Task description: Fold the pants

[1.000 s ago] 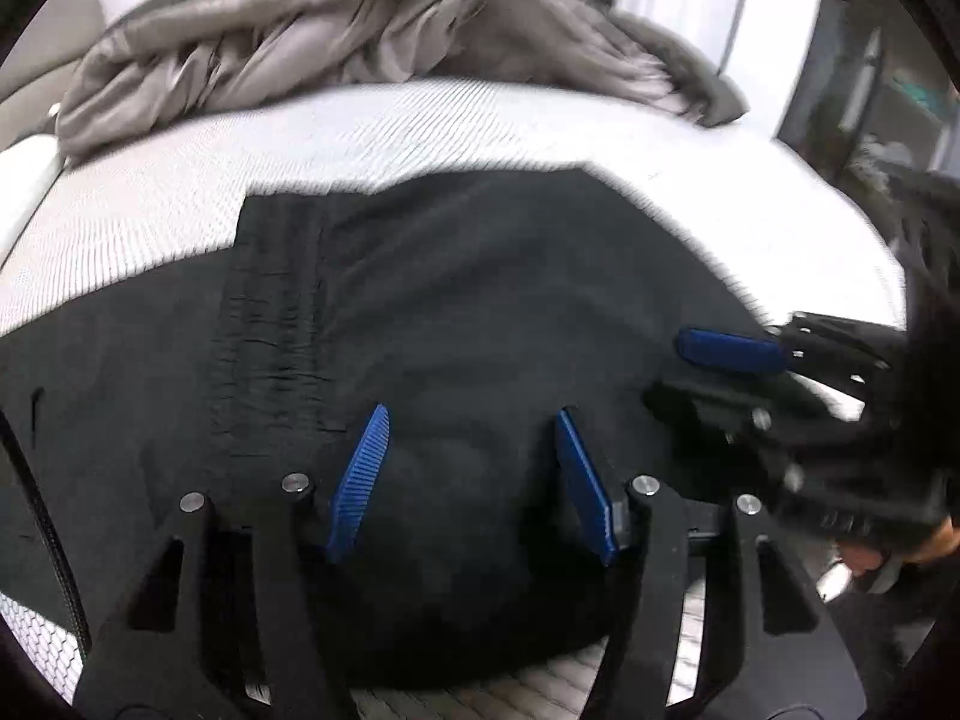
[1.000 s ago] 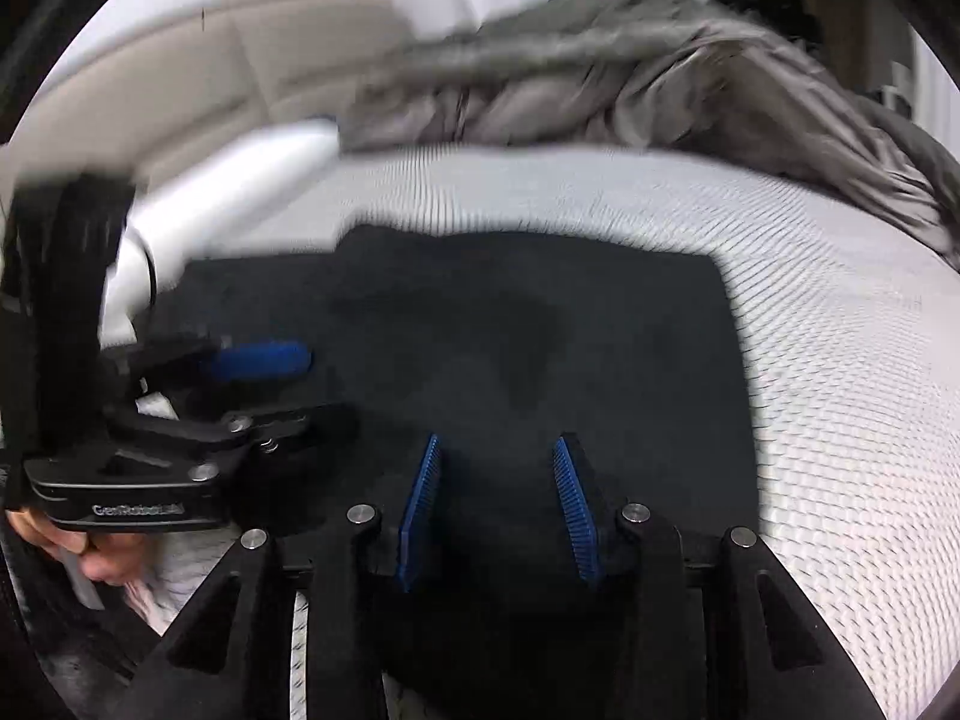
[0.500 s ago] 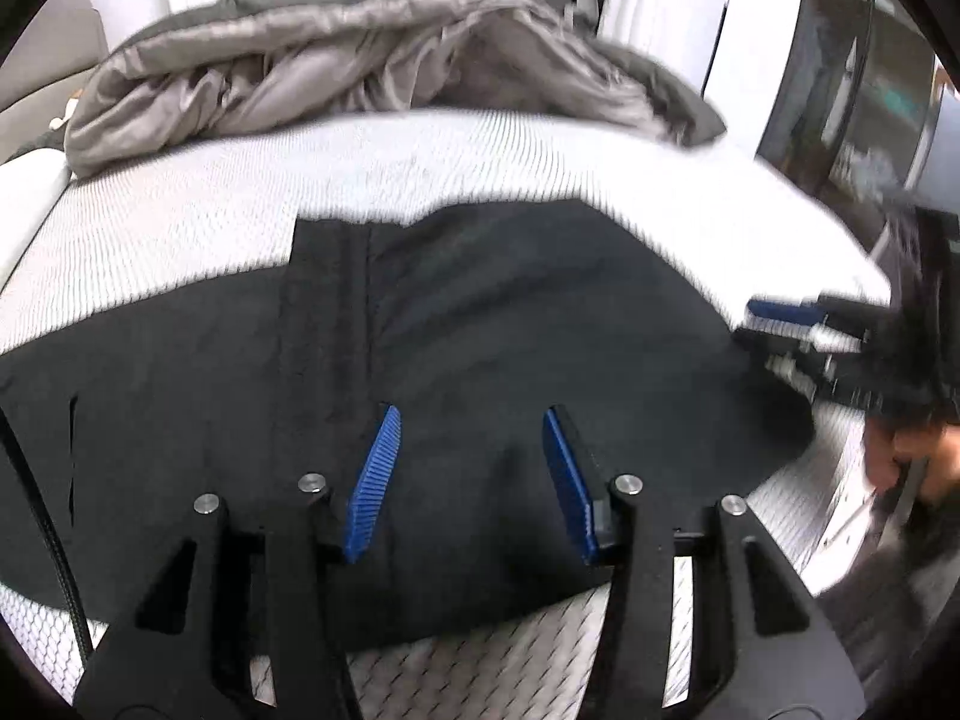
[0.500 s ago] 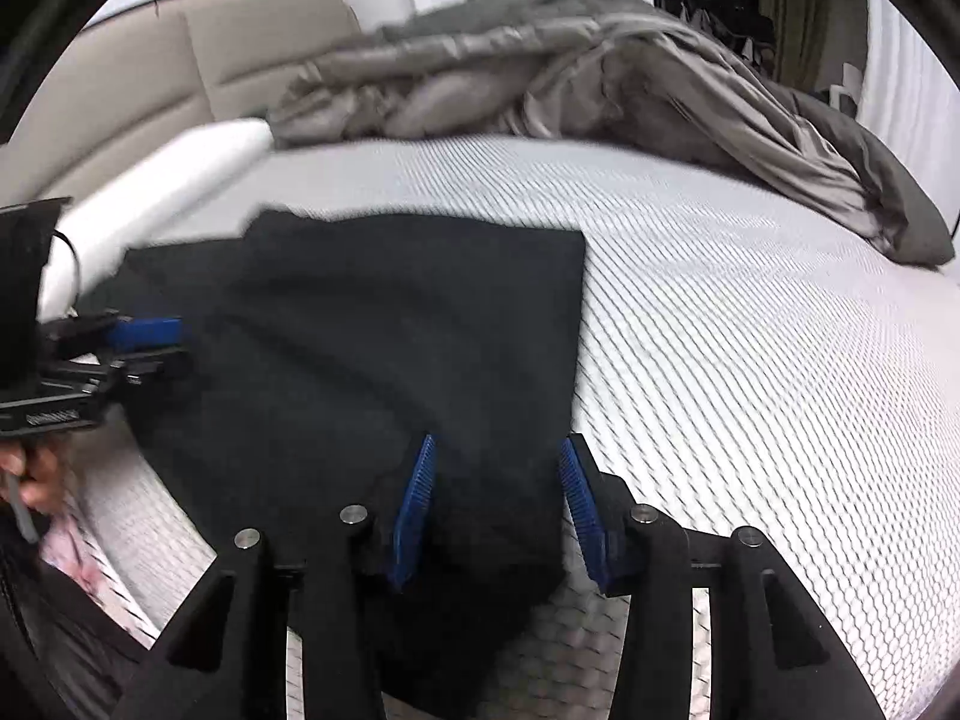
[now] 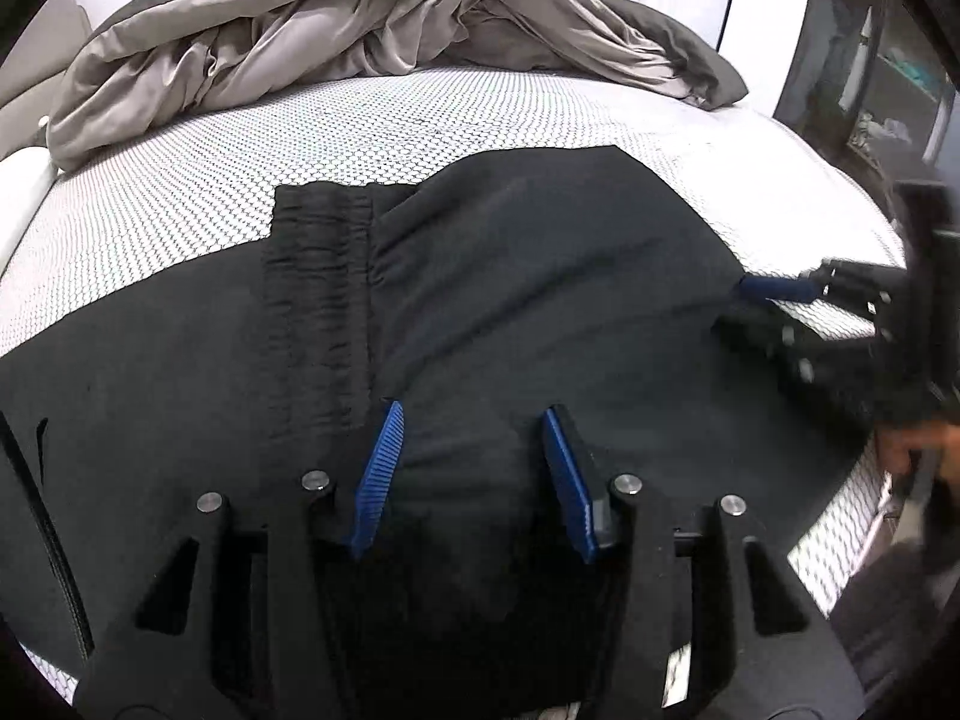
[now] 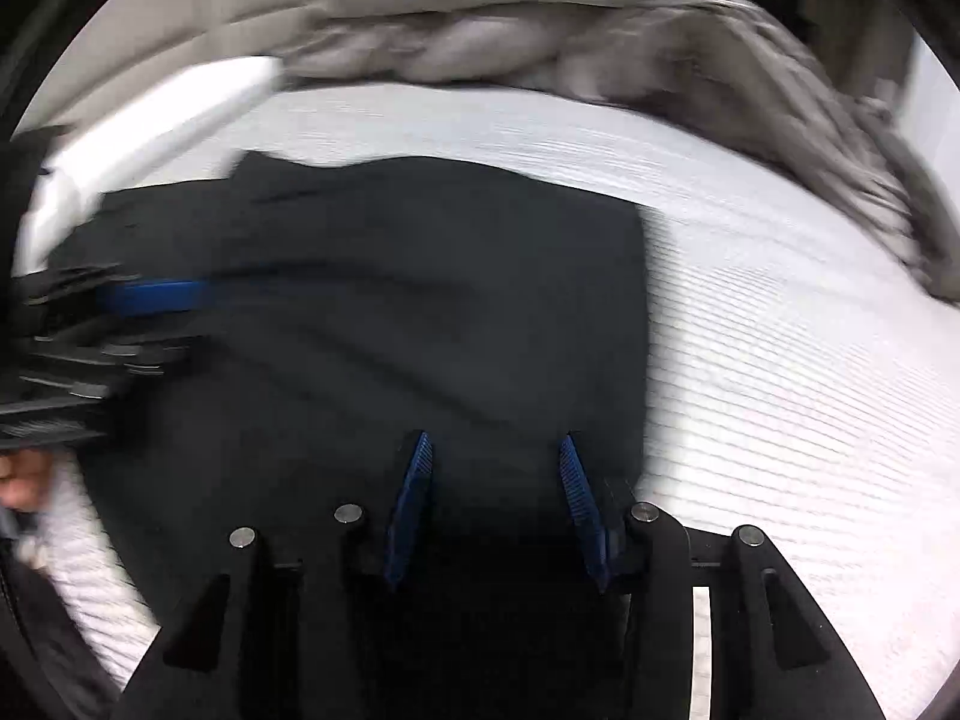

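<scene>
- Black pants [image 5: 510, 300] lie flat on white mesh mattress [image 5: 180, 192], near its front edge; elastic waistband [image 5: 318, 300] runs front-to-back, left of centre in left cam.
- Left gripper [image 5: 471, 438] low over the pants, jaws spread apart w/ cloth showing between the blue pads [image 5: 375, 480]; nothing pinched.
- Right gripper [image 6: 495, 462] also jaws apart, over pants' right side, close to the cloth edge. Right cam is motion-blurred.
- From left cam, right gripper's at pants' right edge; can't tell if it's touching cloth.
- Crumpled grey duvet [image 5: 360, 30] heaped at far side of mattress, well apart from pants.
</scene>
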A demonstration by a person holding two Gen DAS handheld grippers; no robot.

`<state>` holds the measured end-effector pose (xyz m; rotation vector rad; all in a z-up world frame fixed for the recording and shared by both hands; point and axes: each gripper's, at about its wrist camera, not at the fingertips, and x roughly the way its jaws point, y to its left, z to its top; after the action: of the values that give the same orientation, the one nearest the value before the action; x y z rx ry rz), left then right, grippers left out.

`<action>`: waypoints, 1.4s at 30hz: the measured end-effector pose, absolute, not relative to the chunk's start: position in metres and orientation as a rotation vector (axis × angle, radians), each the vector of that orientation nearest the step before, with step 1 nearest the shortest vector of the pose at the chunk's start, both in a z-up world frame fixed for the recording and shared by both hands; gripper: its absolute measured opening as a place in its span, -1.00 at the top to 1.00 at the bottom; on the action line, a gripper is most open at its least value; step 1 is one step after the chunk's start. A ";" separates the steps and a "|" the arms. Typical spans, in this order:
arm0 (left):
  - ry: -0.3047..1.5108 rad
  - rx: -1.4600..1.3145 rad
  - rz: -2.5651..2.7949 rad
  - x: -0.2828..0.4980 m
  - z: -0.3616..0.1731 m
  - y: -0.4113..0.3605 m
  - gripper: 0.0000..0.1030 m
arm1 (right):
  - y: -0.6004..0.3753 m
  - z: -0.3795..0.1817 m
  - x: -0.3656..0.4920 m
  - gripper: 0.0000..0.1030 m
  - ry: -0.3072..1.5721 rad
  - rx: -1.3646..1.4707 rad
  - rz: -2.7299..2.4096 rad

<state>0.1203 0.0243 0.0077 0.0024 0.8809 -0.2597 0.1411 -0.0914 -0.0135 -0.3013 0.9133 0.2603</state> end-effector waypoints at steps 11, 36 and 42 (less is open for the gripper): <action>0.812 -0.071 -0.243 0.127 0.043 0.015 0.10 | -0.106 0.029 0.128 0.11 0.832 -0.076 0.344; 0.863 -0.066 -0.231 0.165 0.060 0.014 0.01 | -0.105 0.008 0.180 0.04 0.882 -0.144 0.327; 0.978 0.009 -0.165 0.207 0.025 0.006 0.01 | -0.062 -0.003 0.202 0.04 0.920 -0.099 0.403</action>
<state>0.2073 0.0061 0.0252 0.0092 0.9776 -0.1652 0.2017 -0.0623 -0.0027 -0.0985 0.9198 0.4026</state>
